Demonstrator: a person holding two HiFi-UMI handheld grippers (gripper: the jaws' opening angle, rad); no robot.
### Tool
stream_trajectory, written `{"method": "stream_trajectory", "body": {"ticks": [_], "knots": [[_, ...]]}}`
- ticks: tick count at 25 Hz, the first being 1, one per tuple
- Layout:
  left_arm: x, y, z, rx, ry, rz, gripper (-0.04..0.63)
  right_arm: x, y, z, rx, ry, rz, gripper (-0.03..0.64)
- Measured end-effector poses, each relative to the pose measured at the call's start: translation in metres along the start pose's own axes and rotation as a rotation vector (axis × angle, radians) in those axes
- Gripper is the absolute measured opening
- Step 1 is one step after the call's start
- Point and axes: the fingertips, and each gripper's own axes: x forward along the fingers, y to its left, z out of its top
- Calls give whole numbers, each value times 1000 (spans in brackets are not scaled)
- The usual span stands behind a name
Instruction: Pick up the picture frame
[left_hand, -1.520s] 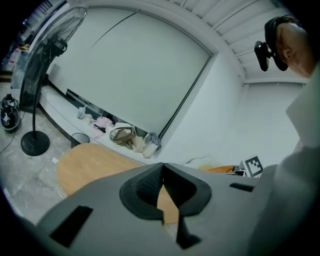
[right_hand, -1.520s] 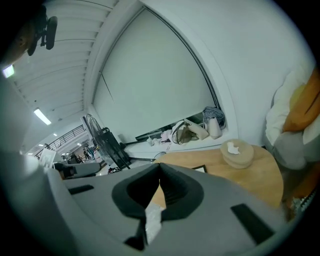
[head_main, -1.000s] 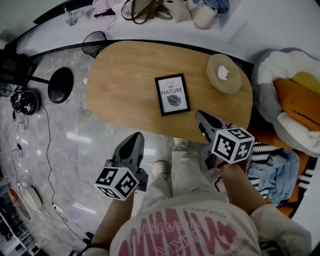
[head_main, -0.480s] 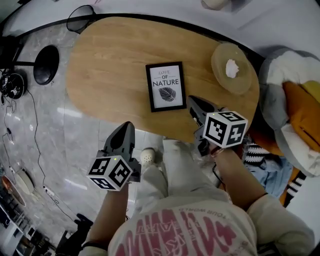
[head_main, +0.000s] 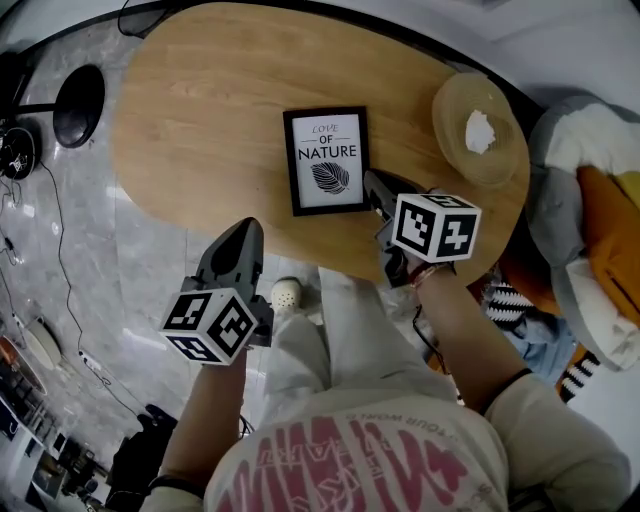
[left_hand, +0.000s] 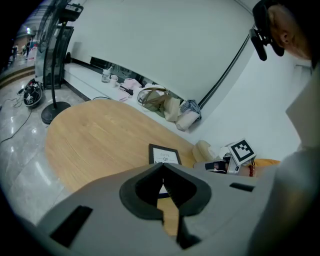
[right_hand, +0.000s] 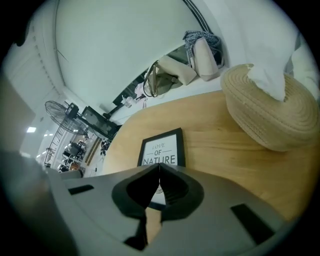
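Note:
A black picture frame (head_main: 326, 160) with a white print reading "LOVE OF NATURE" lies flat on the oval wooden table (head_main: 200, 120). It also shows in the left gripper view as the frame (left_hand: 165, 155) and in the right gripper view as the frame (right_hand: 161, 149). My right gripper (head_main: 372, 183) is shut and empty, its tip just off the frame's lower right corner. My left gripper (head_main: 245, 230) is shut and empty, hanging over the table's near edge, below and left of the frame. Both jaw tips meet in the gripper views (left_hand: 162, 165) (right_hand: 159, 165).
A woven bowl with a white tissue (head_main: 480, 130) stands on the table right of the frame. A black round lamp base (head_main: 80, 105) sits on the marble floor at left, with cables. Piled clothes (head_main: 600, 230) lie at right. The person's legs and a shoe (head_main: 287, 293) are below the table edge.
Both grippers have sunk and moved toward the table. The right gripper's tip has come up to the frame's lower right corner; the left has reached the table's near edge.

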Motion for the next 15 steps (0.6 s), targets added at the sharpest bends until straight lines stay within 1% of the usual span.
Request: {"method": "stream_trajectory", "body": {"ticks": [2,4,6,8,11,15], "knots": [[6,2,-2,1,14,-7,3,8,-6,-1,-14,11,-10,14],[11,5,-6,1,30,-7,3,15,-11,-4,-20,29,-11,61],[14,11,-8,6,42,3,3,21,-16,-7,-17,44,-23,75],[15,17,-7,5,46,14,3,27,-21,-9,-15,59,-43,92],[17,24,-7,2,48,24,3,35,-30,-14,-17,80,-81,141],[20,29,-10,-2,52,27,3,44,-42,-22,-16,102,-140,188]]}}
